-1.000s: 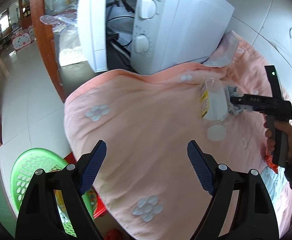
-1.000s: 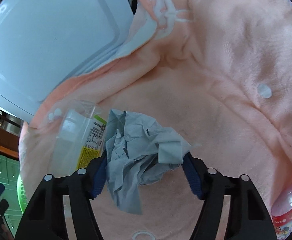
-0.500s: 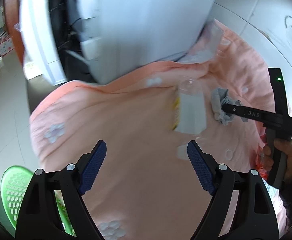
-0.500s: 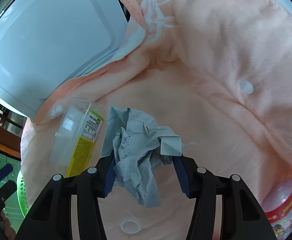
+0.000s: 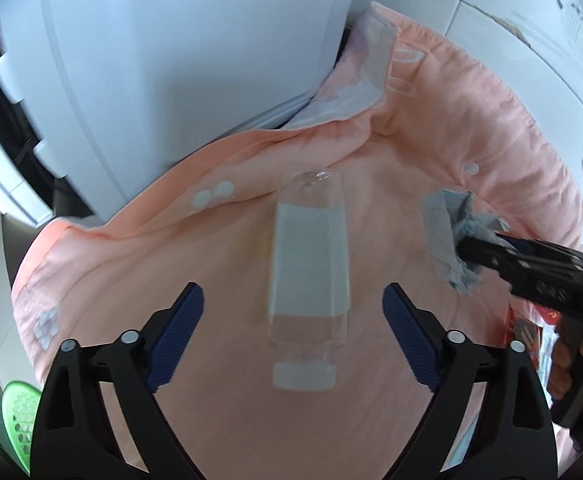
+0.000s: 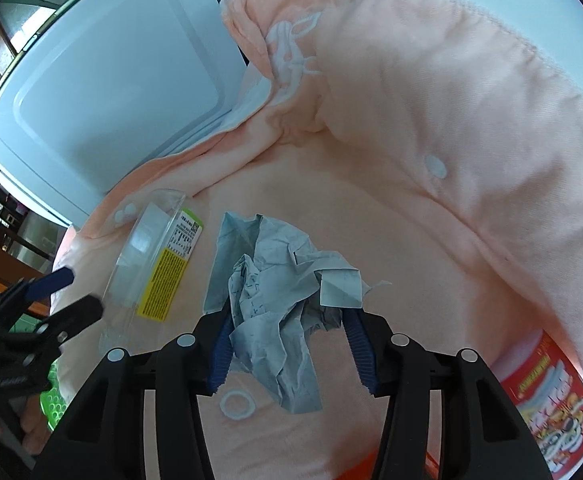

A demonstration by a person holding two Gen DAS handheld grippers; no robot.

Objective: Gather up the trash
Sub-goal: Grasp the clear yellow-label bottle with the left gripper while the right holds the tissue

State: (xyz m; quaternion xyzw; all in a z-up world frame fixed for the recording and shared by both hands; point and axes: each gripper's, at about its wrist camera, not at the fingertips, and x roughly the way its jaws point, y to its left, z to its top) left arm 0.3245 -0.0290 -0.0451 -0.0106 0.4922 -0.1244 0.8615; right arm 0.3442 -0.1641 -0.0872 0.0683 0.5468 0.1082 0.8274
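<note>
Since the earlier frames the left gripper [image 5: 291,312] has swung from the microwave [image 5: 171,60] to face the clear bottle [image 5: 309,256] lying on the peach blanket [image 5: 491,120], jaws spread wide; the right gripper [image 6: 287,344] still pinches the crumpled grey paper [image 6: 275,300] beside it; the bottle's yellow label [image 6: 167,280] print is too small to read.

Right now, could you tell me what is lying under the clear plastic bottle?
The clear plastic bottle lies on its side directly on the peach blanket, between the open left gripper's fingers. Whatever the blanket covers underneath is hidden.
</note>
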